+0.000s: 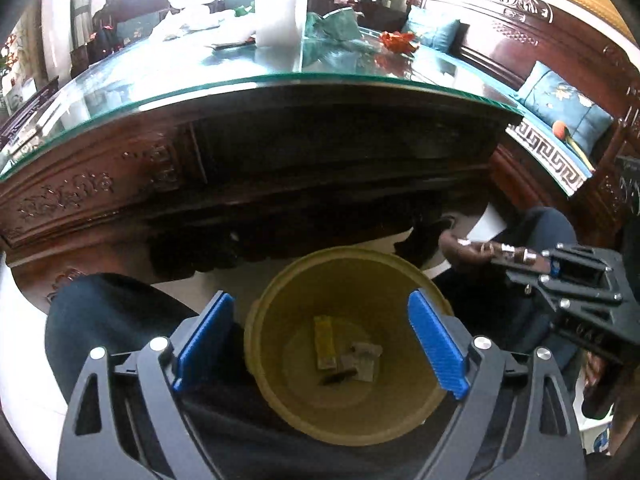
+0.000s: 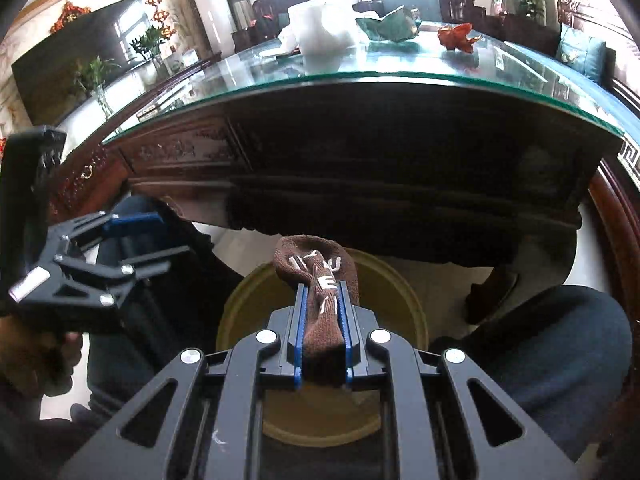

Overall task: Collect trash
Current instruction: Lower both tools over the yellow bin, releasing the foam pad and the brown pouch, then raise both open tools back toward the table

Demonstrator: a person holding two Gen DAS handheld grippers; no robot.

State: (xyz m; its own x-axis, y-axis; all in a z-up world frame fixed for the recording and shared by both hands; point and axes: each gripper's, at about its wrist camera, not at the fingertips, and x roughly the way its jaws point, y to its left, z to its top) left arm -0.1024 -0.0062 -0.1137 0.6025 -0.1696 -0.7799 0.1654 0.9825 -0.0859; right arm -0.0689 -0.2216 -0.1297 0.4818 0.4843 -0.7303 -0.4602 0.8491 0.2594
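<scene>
Table [image 1: 120, 184] first: carved dark wood under a glass top, and it fills the far side of both views, with a white roll [image 1: 280, 16], a green wrapper [image 1: 332, 32] and an orange scrap [image 1: 398, 42] on the glass, which I take for trash not yet collected. Below its edge, between the person's knees, stands the yellow bin [image 1: 416, 412], set on the floor where both my hands can reach it. A yellow packet [image 1: 325, 342] and some grey scraps [image 1: 362, 360] lie at its bottom. My left gripper [image 1: 322, 344] hangs over the bin mouth with its jaws spread wide and nothing between them. My right gripper [image 2: 322, 320] is clamped on a brown sock [image 2: 316, 272], which juts up over the bin's rim, so I judge it is held there for dropping.
</scene>
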